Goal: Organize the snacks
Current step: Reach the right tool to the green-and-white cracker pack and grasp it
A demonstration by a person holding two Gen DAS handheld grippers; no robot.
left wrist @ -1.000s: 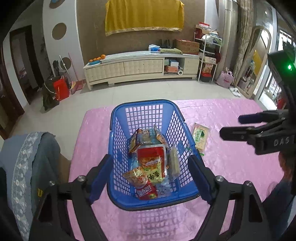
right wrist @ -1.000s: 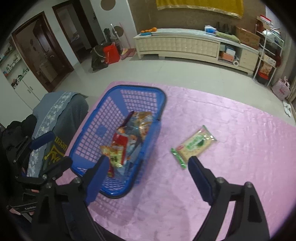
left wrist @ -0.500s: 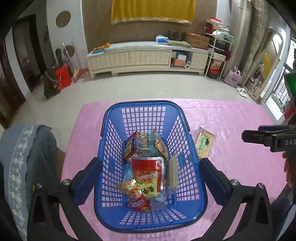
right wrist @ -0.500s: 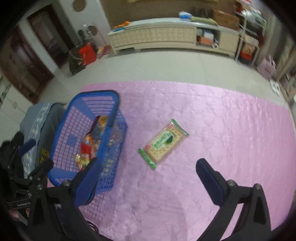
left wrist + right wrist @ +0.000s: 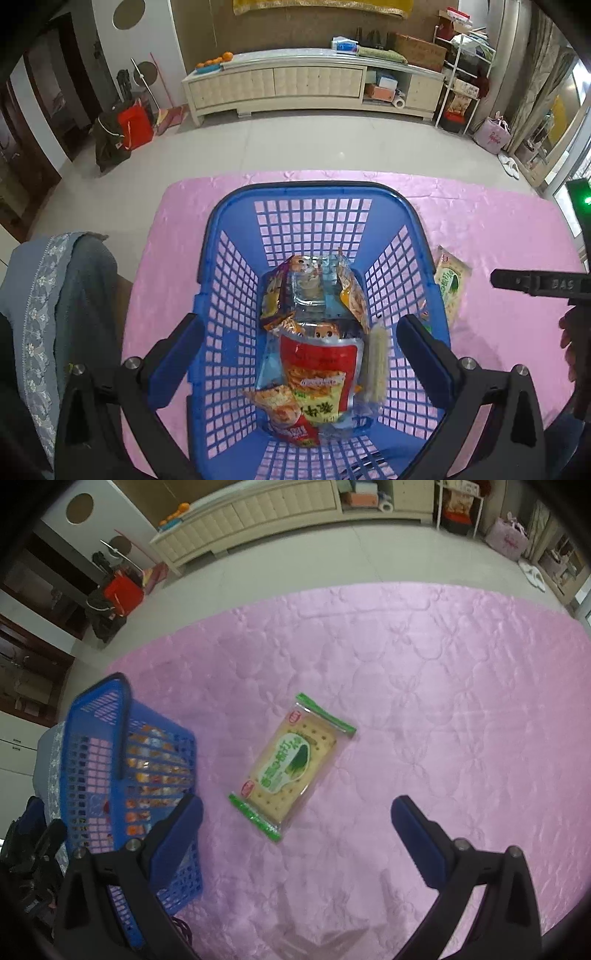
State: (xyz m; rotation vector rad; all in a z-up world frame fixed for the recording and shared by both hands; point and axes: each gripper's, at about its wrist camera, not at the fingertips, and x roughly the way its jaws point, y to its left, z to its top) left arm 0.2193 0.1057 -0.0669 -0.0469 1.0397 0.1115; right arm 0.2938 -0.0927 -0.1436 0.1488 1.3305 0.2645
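My left gripper [image 5: 301, 354] hangs released over the blue basket [image 5: 317, 192] of snack packets [image 5: 314, 365]. At the basket's three o'clock, one green-trimmed cracker pack [image 5: 291, 766] lies flat on the pink bench [image 5: 443, 686]. My right gripper [image 5: 297, 830], released, hovers above it. Next, I judge, I lower and pinch it.

Both grippers point steeply downward with jaws spread wide and nothing between them, the left gripper [image 5: 301, 349] and the right gripper [image 5: 297, 829] each filling its frame's lower half.
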